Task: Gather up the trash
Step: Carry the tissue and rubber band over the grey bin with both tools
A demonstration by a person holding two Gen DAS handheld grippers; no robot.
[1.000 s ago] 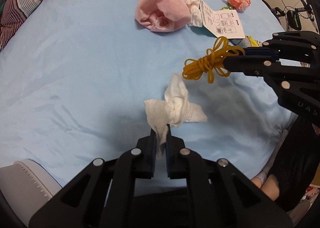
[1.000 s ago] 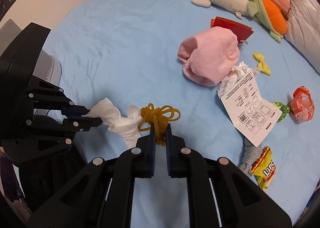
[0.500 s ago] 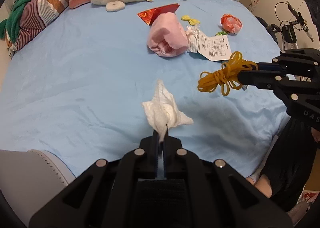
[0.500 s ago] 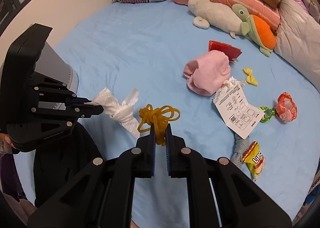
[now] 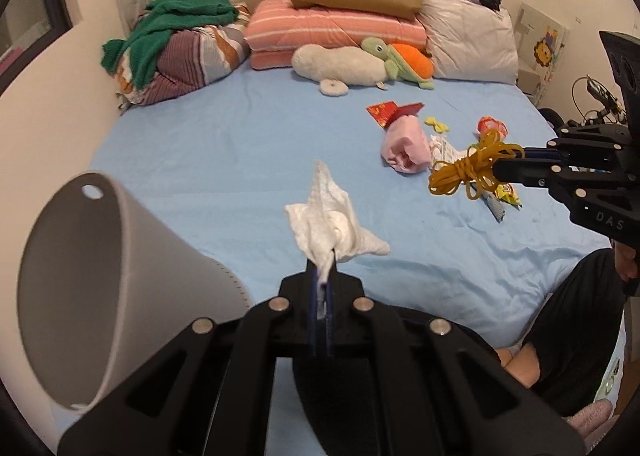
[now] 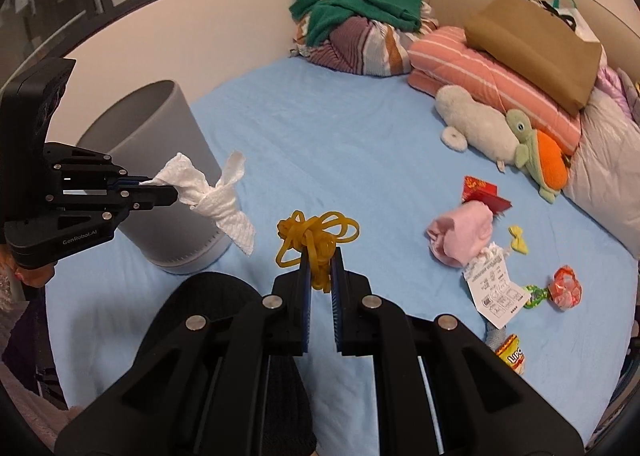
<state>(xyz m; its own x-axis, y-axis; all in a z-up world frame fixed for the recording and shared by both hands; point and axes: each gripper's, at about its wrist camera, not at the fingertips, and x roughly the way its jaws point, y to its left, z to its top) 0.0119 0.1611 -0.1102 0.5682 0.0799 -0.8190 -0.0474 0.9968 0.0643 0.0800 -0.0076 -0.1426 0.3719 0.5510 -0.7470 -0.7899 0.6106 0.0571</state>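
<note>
My left gripper (image 5: 322, 276) is shut on a crumpled white tissue (image 5: 330, 215) and holds it in the air above the blue bed, just right of the grey trash bin (image 5: 80, 276). In the right wrist view the left gripper (image 6: 168, 191) holds the tissue (image 6: 216, 199) in front of the bin (image 6: 160, 159). My right gripper (image 6: 320, 268) is shut on a tangle of yellow rubber bands (image 6: 316, 240), raised above the bed. It shows at the right of the left wrist view (image 5: 500, 165) with the bands (image 5: 468, 171).
On the bed lie a pink cloth (image 6: 460, 236), a paper leaflet (image 6: 492, 292), a red wrapper (image 6: 566, 286), a snack packet (image 6: 510, 354), a red envelope (image 6: 480, 191) and a yellow bow (image 6: 518, 238). Plush toys (image 6: 500, 127), folded bedding and clothes line the headboard.
Both grippers have lifted up and back from the bed with their loads. The grey bin has come into view beside the left gripper.
</note>
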